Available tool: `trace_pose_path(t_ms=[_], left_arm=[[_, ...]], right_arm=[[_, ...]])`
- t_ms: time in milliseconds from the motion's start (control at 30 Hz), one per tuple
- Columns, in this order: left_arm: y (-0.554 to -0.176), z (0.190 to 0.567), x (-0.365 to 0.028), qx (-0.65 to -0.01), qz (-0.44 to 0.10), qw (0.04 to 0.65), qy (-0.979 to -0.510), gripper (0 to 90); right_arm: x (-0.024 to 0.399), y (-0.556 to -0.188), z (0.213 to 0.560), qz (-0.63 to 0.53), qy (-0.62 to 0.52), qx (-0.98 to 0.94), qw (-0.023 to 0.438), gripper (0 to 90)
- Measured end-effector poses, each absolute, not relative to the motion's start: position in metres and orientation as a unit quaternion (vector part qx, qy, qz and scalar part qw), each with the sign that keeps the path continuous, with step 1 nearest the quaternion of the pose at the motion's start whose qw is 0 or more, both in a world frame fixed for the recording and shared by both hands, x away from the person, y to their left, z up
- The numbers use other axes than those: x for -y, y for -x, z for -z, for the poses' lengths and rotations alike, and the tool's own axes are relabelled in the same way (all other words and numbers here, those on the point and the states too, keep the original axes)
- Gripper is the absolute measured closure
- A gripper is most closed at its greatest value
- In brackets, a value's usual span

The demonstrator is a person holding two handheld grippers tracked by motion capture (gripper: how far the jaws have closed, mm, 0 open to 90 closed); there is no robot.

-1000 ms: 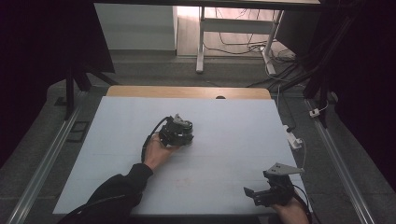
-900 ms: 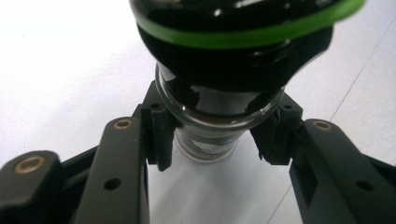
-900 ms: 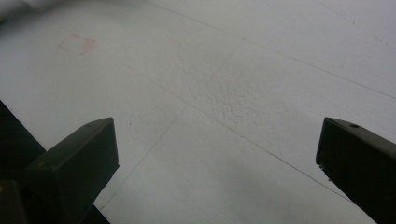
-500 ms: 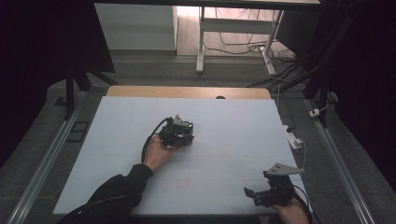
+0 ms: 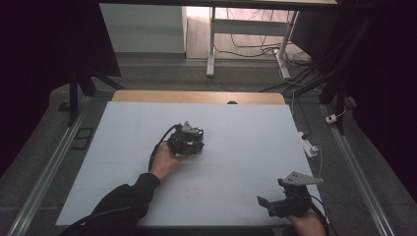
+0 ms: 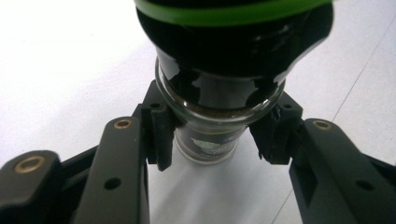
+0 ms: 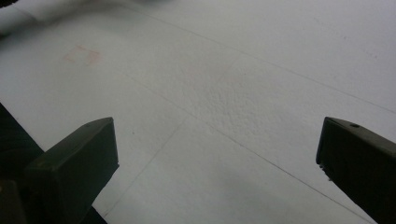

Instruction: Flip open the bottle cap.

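Left tool (image 6: pixel 212 140): clenched on a small glass jar (image 6: pixel 219 100); the two pads (image 6: pixel 161 135) pressed its clear wall from either side, just under the dark shoulder.
Grip height: pads sat on the narrow glass section, probably because the wider black cap above would not fit between the jaws and the glass gave two flat-on contact lines.
Jar contents: brownish powder or ground spice showed as a band behind the glass; a label lower down was too blurred to read.
Cap: black, with a green band (image 6: pixel 233 11) at its top edge, close against the camera.
Jar position: near the middle of the bench (image 5: pixel 255 142), at the left tool (image 5: pixel 188 139) in the high view; base appeared at or just off the white surface, contact could not be confirmed.
Jar attitude: cap pointed toward the left tool's camera, so the jar lay roughly along the tool's axis rather than across it.
Left hand (image 5: pixel 164 164): wrapped round the tool from behind, forearm stretched out over the bench to reach the centre.
Right tool (image 5: pixel 278 204): released, jaws wide apart, holding nothing; parked at the near right edge, likely to stay out of the way.
Right tool outlook: bare white bench (image 7: pixel 224 93) with faint seams and a pale reddish square mark (image 7: pixel 81 55).
Judgement: one-handed handling of the jar; a slip was possible, since smooth glass offers little friction.
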State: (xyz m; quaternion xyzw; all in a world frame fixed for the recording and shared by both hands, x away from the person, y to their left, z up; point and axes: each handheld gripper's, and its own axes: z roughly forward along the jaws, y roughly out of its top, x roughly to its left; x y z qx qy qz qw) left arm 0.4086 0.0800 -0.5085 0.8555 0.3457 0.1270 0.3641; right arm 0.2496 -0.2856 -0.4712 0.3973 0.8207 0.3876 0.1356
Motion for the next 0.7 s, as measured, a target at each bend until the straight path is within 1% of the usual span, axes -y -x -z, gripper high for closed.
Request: trace_pose_path(t_ms=[167, 333, 700], left_arm=[[-0.408, 0.509, -0.080, -0.345, -0.129, 0.366, -0.855, 53.4], [-0.408, 0.510, -0.081, -0.343, -0.131, 0.369, -0.853, 53.4], [-0.407, 0.511, -0.081, -0.341, -0.133, 0.371, -0.853, 53.5]], right_arm=[[0.282, -0.249, 0.468, -0.396, -0.390, -0.821, 0.133, 0.0], [0.277, -0.250, 0.466, -0.410, -0.382, -0.820, 0.118, 0.0], [0.259, -0.256, 0.461, -0.416, -0.354, -0.828, 0.124, 0.0]])
